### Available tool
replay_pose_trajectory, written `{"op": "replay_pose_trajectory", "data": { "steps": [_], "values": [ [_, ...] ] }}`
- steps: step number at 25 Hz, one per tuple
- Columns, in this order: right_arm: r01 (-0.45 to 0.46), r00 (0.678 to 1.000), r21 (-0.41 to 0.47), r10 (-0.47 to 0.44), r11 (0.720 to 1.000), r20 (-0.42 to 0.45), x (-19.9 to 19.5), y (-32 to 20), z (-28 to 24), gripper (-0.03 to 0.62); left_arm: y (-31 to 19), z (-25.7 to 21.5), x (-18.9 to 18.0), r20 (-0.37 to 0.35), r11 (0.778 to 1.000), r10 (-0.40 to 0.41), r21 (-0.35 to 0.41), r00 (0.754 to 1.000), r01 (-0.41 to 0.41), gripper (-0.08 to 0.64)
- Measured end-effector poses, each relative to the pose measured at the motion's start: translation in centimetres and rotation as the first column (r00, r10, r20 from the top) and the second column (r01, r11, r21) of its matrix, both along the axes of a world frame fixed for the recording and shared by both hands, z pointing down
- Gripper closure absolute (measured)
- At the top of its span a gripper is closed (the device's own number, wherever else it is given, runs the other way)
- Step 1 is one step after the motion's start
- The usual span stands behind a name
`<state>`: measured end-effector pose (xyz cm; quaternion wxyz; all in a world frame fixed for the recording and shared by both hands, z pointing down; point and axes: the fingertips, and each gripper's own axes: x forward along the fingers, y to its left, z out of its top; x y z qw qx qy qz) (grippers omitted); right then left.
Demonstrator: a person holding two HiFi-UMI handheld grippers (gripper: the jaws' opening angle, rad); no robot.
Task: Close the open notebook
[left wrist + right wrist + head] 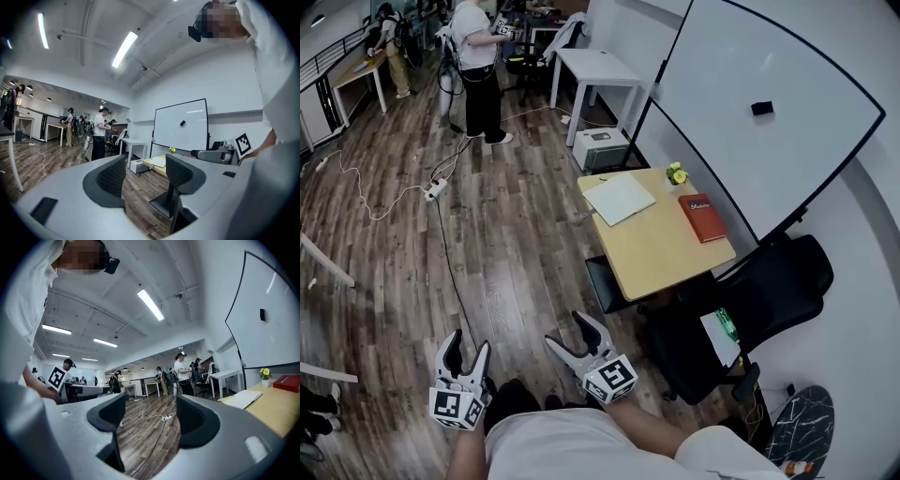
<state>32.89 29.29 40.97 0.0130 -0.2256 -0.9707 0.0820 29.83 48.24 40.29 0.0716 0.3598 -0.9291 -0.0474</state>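
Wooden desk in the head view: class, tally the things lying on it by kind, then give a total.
open notebook: 1
red closed book: 1
pot of yellow flowers: 1
Total: 3
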Motion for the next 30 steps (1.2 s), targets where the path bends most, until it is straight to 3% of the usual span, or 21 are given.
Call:
{"op": "replay_pose_trajectory", "data": {
  "steps": [5,10,18,30],
  "values": [
    [-0.017,1.000,0.012,0.017,1.000,-0.009,-3.7,-0.7,1.2,0.249,-0.6,0.9,-4.0,-0.019,1.000,0.002,0.004,1.000,-0.002,0.305],
    [-0.016,0.999,0.023,0.017,1.000,-0.030,-9.4,-1.0,2.0,0.249,-1.6,2.8,-10.5,-0.034,0.999,0.014,0.038,0.999,-0.013,0.306],
    [0.004,0.999,0.018,-0.003,1.000,-0.049,-20.5,-0.8,1.2,0.249,-2.8,1.4,-22.0,-0.018,0.997,0.059,0.050,0.998,-0.058,0.310],
    [-0.071,0.996,0.010,0.071,0.997,-0.056,-33.8,-2.7,1.8,0.249,-4.3,2.7,-35.9,-0.032,0.990,0.131,0.053,0.991,-0.129,0.313]
  ]
}}
